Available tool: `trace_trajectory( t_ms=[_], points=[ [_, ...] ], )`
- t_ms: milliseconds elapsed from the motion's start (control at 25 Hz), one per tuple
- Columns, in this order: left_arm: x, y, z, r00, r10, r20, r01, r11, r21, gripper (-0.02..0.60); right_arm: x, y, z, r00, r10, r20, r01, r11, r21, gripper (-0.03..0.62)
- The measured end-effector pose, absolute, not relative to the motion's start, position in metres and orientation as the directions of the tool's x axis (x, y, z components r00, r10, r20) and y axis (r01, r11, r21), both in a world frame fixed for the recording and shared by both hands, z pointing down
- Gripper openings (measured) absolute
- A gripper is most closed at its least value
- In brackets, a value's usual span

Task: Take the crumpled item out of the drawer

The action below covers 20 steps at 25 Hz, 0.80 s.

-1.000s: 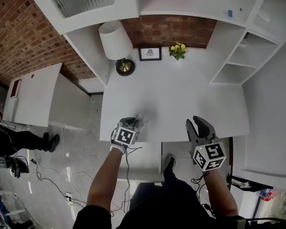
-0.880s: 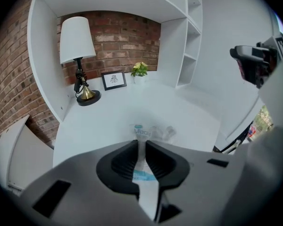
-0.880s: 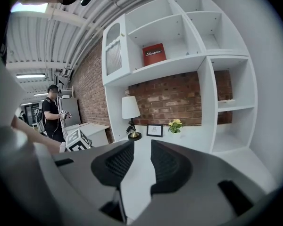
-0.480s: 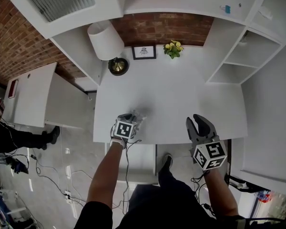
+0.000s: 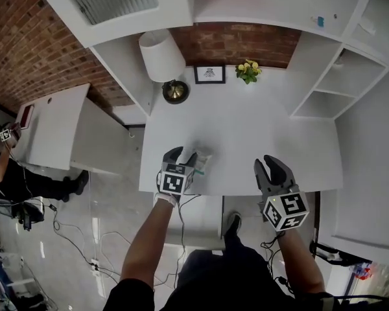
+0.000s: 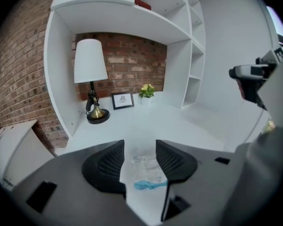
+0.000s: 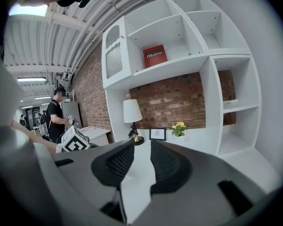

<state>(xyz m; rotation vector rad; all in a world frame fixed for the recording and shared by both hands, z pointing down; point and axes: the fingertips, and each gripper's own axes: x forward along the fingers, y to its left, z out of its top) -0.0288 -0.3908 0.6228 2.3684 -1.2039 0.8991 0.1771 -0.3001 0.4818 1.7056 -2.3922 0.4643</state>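
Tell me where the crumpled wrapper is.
In the head view the crumpled wrapper lies on the white desk near its front edge, left of middle, ahead of the left gripper, whose jaws have just been opening and do not touch it.

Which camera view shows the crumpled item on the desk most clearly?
The left gripper view: the crumpled item lies close up on the desk, centred. The head view shows it small; the right gripper view misses it.

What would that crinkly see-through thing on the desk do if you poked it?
The crumpled item looks like thin clear plastic, so it would probably squish and crinkle rather than stay stiff. It seems very light, so a poke would likely skid it across the smooth white desk. It lies fairly flat, so rolling seems unlikely.
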Motion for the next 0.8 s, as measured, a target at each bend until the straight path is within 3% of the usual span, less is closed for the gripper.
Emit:
trace_trajectory(
  t_ms=[440,800],
  points=[
    [-0.068,-0.364,0.452,0.566,-0.754,0.334,-0.807,-0.59,0.035,0.192,0.126,-0.291,0.409,-0.243,-0.957,0.16,-0.967,0.227,-0.113,0.101],
    [-0.122,-0.321,0.357,0.539,-0.832,0.128,-0.841,-0.54,0.031,0.192,0.079,-0.266,0.349,-0.193,-0.979,0.067,-0.981,0.191,-0.033,0.104]
  ],
)
